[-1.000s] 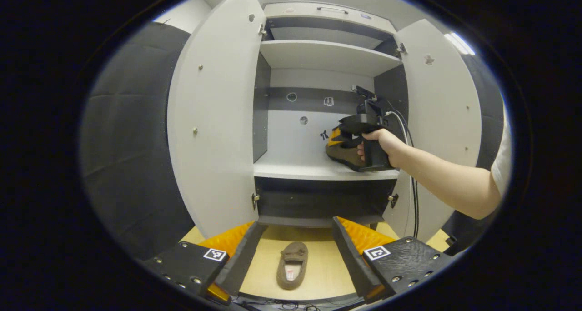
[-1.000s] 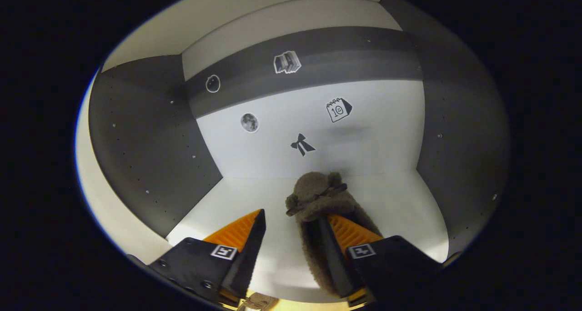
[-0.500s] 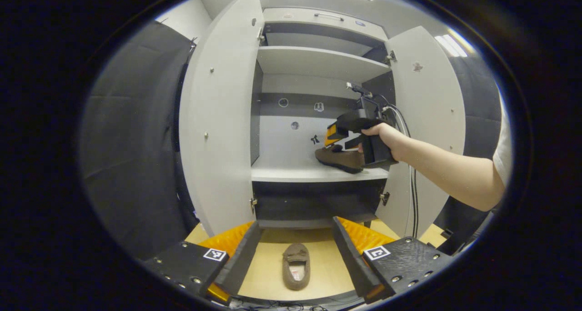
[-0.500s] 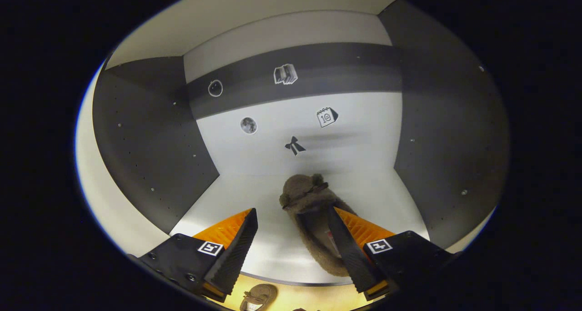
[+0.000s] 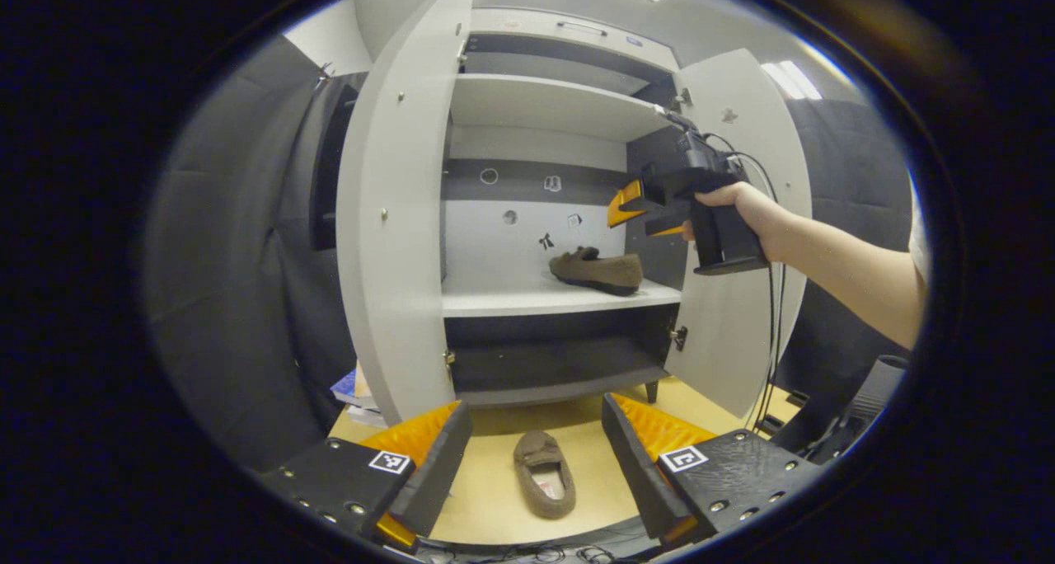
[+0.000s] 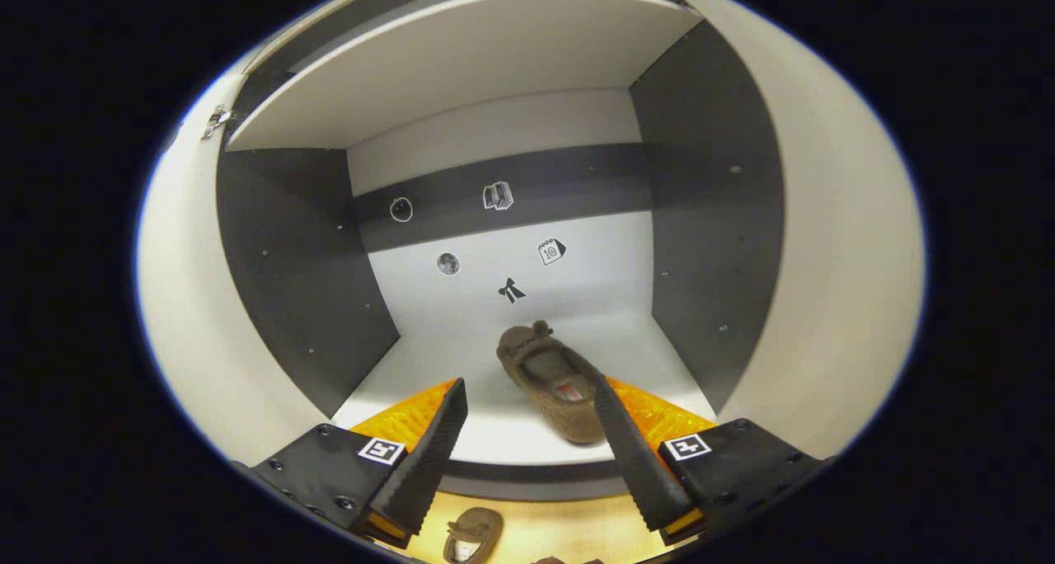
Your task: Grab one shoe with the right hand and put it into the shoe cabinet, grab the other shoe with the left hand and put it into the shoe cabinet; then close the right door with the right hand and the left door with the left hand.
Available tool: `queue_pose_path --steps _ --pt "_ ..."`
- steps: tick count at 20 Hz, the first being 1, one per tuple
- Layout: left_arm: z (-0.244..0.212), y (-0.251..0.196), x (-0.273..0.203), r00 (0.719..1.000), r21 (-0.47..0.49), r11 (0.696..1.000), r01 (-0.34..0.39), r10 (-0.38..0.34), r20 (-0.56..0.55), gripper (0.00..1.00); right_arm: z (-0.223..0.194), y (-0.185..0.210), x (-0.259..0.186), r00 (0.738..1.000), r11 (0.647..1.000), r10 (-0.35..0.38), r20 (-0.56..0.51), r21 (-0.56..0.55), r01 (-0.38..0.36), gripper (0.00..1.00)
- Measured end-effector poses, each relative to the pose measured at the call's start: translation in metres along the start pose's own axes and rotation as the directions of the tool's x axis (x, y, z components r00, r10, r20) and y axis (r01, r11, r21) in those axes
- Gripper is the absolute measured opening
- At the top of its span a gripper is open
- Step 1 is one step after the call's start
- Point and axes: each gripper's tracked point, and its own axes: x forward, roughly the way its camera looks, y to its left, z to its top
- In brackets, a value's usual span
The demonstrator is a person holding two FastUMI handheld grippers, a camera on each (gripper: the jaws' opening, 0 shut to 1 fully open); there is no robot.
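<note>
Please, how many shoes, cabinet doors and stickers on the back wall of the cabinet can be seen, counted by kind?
Shoes: 2, one on the shelf, one on the floor
Cabinet doors: 2, left, right, both open
Stickers: 5
Total: 9

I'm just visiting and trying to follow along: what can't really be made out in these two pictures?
- Shoe on the shelf, right gripper view: its heel end is covered by the right gripper's finger.
- Shoe on the floor, right gripper view: cut off by the picture's lower edge.
- Stickers on the cabinet's back wall, left gripper view: too small to tell.
- Books behind the left door, left gripper view: mostly hidden.
</note>
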Motion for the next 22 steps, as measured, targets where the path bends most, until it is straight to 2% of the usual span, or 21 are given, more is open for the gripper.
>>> queue_pose_path --steps 2,3,6,7,8,11,12,13,16,19,22 --pt "-0.01 -0.001 0.004 0.999 0.033 0.999 0.032 -0.031 -0.012 0.93 -0.01 0.001 -0.024 1.0 1.0 -0.005 0.011 -0.006 0.005 0.98" --pt "-0.017 -0.003 0.006 0.999 0.045 0.998 0.046 -0.045 -0.023 0.93 -0.016 0.002 -0.036 1.0 1.0 -0.006 0.014 -0.007 0.006 0.92" --pt "-0.044 -0.007 0.017 0.992 0.078 0.992 0.094 -0.087 -0.086 0.93 -0.037 -0.004 -0.073 0.999 0.999 -0.034 0.02 -0.015 0.034 0.92" --pt "-0.054 -0.008 0.023 0.989 0.098 0.989 0.108 -0.097 -0.109 0.93 -0.044 -0.005 -0.084 0.999 0.999 -0.046 0.024 -0.016 0.046 0.98" --pt "-0.064 -0.01 0.027 0.985 0.116 0.985 0.126 -0.11 -0.134 0.93 -0.052 -0.007 -0.095 0.998 0.998 -0.054 0.028 -0.018 0.055 0.92" --pt "-0.094 -0.023 0.045 0.963 0.139 0.967 0.214 -0.185 -0.198 0.93 -0.081 -0.015 -0.128 0.996 0.995 -0.086 0.026 -0.041 0.087 0.92" --pt "-0.102 -0.025 0.052 0.956 0.139 0.963 0.229 -0.196 -0.217 0.93 -0.091 -0.019 -0.137 0.995 0.994 -0.096 0.015 -0.045 0.097 0.98" --pt "-0.112 -0.026 0.06 0.95 0.135 0.961 0.241 -0.205 -0.235 0.93 -0.099 -0.022 -0.148 0.995 0.994 -0.103 0.004 -0.048 0.103 0.98" --pt "-0.142 -0.027 0.085 0.934 0.139 0.959 0.247 -0.197 -0.297 0.93 -0.117 -0.043 -0.18 0.987 0.985 -0.162 -0.002 -0.054 0.162 0.98" --pt "-0.172 -0.015 0.114 0.924 0.202 0.956 0.214 -0.131 -0.359 0.93 -0.122 -0.061 -0.209 0.979 0.979 -0.204 0.026 -0.014 0.204 0.98" --pt "-0.202 -0.007 0.136 0.896 0.239 0.949 0.205 -0.083 -0.437 0.93 -0.122 -0.09 -0.24 0.969 0.97 -0.241 0.06 0.025 0.24 0.98"
